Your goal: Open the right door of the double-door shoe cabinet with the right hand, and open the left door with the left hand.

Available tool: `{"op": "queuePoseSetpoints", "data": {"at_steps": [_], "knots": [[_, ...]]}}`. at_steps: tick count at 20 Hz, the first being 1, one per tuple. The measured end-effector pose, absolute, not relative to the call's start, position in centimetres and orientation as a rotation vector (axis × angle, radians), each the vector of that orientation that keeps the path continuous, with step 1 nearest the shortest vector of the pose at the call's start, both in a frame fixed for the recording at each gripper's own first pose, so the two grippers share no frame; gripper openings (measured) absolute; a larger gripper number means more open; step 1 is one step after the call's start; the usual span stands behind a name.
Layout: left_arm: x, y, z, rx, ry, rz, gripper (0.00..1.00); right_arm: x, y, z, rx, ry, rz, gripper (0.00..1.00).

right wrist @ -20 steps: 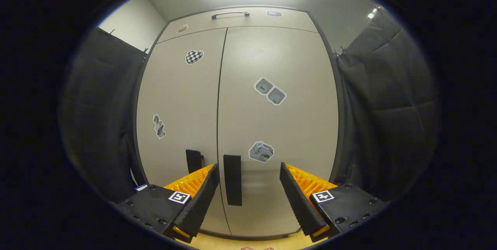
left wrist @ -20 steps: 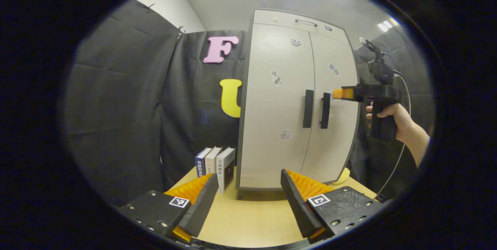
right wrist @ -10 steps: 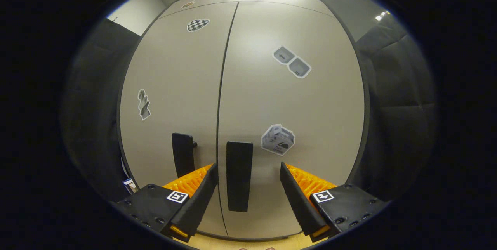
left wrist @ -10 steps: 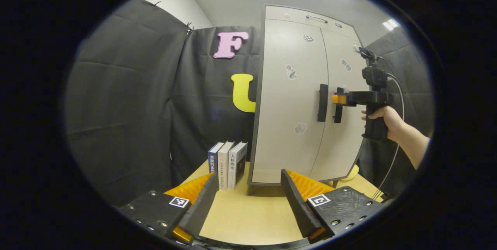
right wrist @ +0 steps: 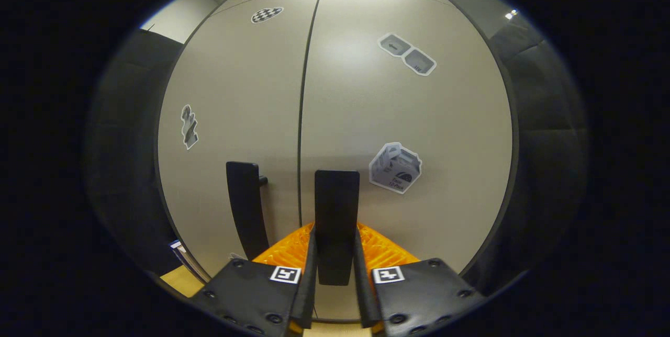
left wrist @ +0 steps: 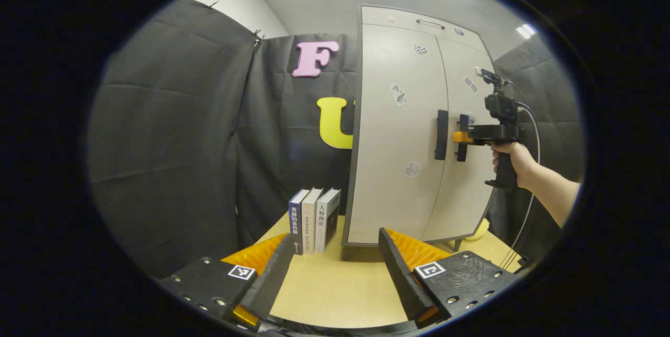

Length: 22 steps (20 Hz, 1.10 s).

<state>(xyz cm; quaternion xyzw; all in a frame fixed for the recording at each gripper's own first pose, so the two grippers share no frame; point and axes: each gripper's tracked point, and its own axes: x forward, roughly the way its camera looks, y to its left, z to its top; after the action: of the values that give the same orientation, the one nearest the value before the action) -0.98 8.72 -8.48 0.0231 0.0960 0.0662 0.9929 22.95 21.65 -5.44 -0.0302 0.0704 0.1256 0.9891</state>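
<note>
The beige double-door shoe cabinet stands on a wooden table, both doors closed. In the right gripper view my right gripper is shut on the black vertical handle of the right door, both fingers pressing its sides. The left door's handle stands free just beside it. In the left gripper view the right gripper, held by a hand, meets the right door's handle next to the left handle. My left gripper hovers open over the table, well short of the cabinet.
Three upright books stand on the wooden table left of the cabinet. A yellow object peeks out at the cabinet's right foot. Black cloth walls close in on both sides. A cable hangs from the right gripper.
My right gripper moved in to the right door's handle and closed on it. The left gripper's view has shifted a little to the left, so the cabinet sits further right.
</note>
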Motion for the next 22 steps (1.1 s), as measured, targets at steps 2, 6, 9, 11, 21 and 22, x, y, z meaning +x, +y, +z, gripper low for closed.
{"op": "queuePoseSetpoints", "data": {"at_steps": [2,6,9,11,21,22], "knots": [[-1.2,8.4,-8.5,0.042,0.194,0.128,0.95,23.0,21.7,-5.5,-0.03,0.138,0.243,0.24],[-1.8,8.1,-8.1,0.063,0.183,0.147,0.95,22.6,21.7,-5.5,-0.002,0.173,0.274,0.1],[-2.4,7.4,-8.1,0.046,0.18,0.133,0.95,22.3,21.6,-5.6,-0.013,0.18,0.29,0.08],[-2.8,7.5,-8.1,0.082,0.179,0.147,0.94,21.9,21.5,-5.6,-0.016,0.184,0.301,0.1],[-5.2,5.7,-8.0,0.099,0.172,0.175,0.94,17.4,19.3,-5.3,0.001,0.169,0.365,0.09],[-5.2,5.5,-8.0,0.096,0.171,0.175,0.94,16.9,18.9,-5.2,0.01,0.173,0.372,0.08]]}}
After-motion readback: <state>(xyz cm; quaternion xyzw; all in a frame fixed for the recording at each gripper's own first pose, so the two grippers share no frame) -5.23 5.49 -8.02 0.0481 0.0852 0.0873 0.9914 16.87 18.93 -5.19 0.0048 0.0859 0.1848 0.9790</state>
